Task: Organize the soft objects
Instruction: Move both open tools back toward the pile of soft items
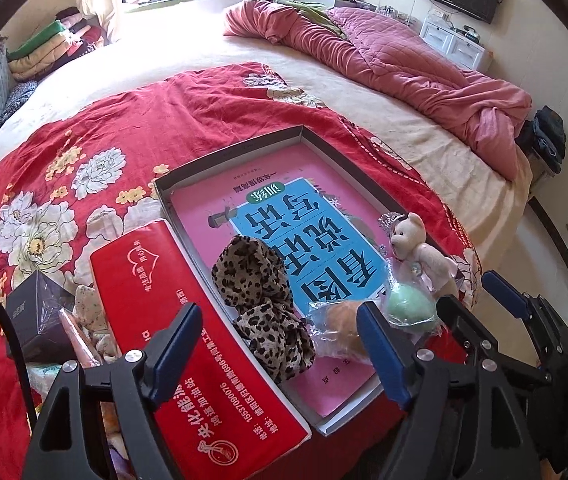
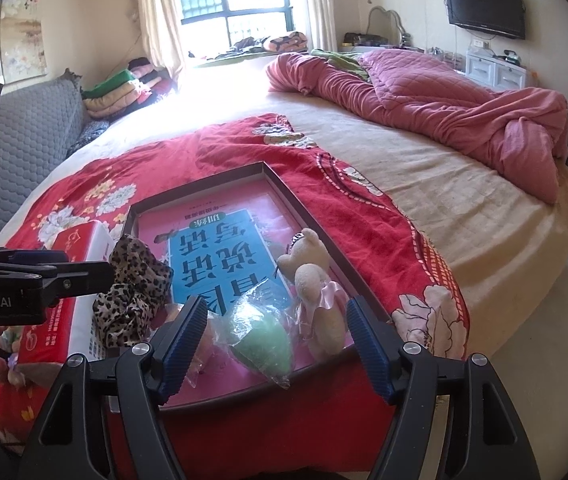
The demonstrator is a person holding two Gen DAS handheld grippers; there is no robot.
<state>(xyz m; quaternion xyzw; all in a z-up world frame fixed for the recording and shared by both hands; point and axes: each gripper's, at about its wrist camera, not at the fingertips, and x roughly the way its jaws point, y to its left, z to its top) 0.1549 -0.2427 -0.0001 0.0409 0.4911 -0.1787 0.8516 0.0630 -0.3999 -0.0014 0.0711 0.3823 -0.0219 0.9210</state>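
Left wrist view looks down on a bed spread with a red flowered quilt (image 1: 84,128), and at its left edge a small heap of things lies outside the tray: a dark box (image 1: 38,316) and a pale speckled soft toy (image 1: 90,312), touching the red tissue pack (image 1: 188,344). Just right of the pack sits the shallow tray (image 1: 303,134), lined with a pink and blue book cover, and in it from left to right lie a leopard-print cloth (image 1: 262,308), a bagged orange ball (image 1: 343,330), a bagged green ball (image 1: 407,304) and a little bear (image 1: 415,248). The left gripper (image 1: 280,348) stands wide with nothing between its pads; the leopard cloth lies below and just ahead of the jaws, clear of both fingers, so it looks set down. The right gripper (image 2: 276,344) is also wide and empty, with the green ball (image 2: 264,340) and the bear (image 2: 315,292) lying between and just beyond its jaws, untouched. My judgement is that the next soft thing to fetch is the speckled toy at the left: the left gripper should swing over the tissue pack, come down on the toy's bulk rather than its edge, close gently, and lift clear of the dark box before carrying it to a bare part of the tray.
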